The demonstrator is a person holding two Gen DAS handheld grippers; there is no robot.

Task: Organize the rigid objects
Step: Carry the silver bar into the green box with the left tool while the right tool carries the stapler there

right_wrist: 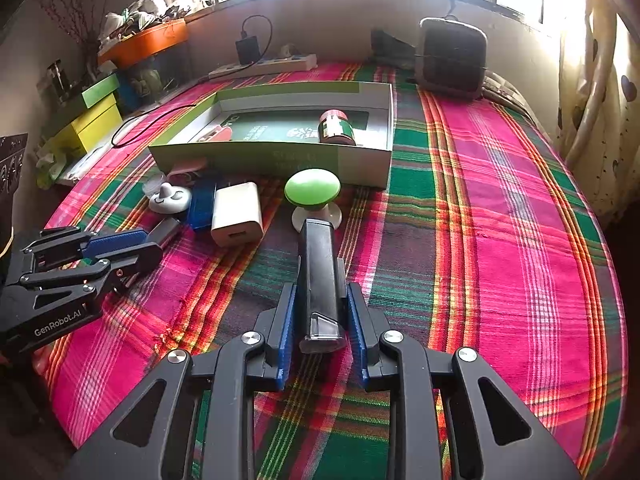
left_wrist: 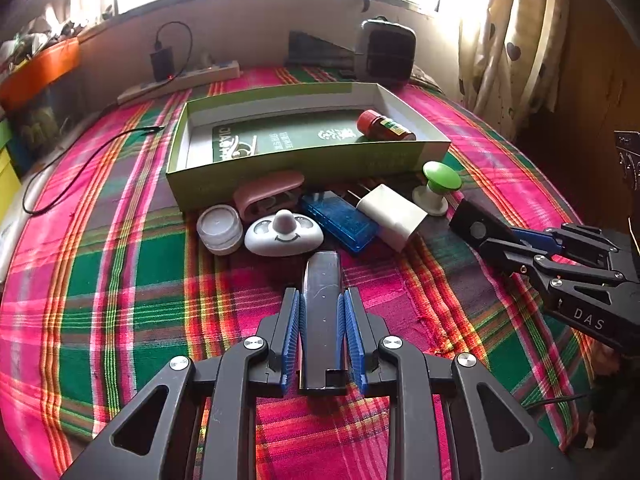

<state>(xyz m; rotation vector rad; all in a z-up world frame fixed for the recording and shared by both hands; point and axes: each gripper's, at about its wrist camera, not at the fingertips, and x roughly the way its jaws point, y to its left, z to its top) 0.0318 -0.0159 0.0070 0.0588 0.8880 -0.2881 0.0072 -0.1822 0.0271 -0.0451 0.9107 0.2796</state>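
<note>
My left gripper (left_wrist: 320,300) is shut on a long dark flat bar (left_wrist: 322,280), just above the plaid cloth. My right gripper (right_wrist: 320,292) is shut on a black stapler-like block (right_wrist: 320,268) and also shows in the left wrist view (left_wrist: 516,240). A green-rimmed open box (left_wrist: 308,156) holds a red-capped bottle (left_wrist: 384,124). In front of it lie a pink case (left_wrist: 268,192), a white jar (left_wrist: 220,228), a white smiley gadget (left_wrist: 284,234), a blue case (left_wrist: 340,220), a white charger (left_wrist: 392,216) and a green-topped knob (left_wrist: 438,186).
A power strip (left_wrist: 180,80) with a black adapter and a dark heater (left_wrist: 386,54) stand at the far edge under the window. A black cable (left_wrist: 80,168) trails at the left. Coloured boxes (right_wrist: 96,120) sit off the left side. Curtains (left_wrist: 516,40) hang at right.
</note>
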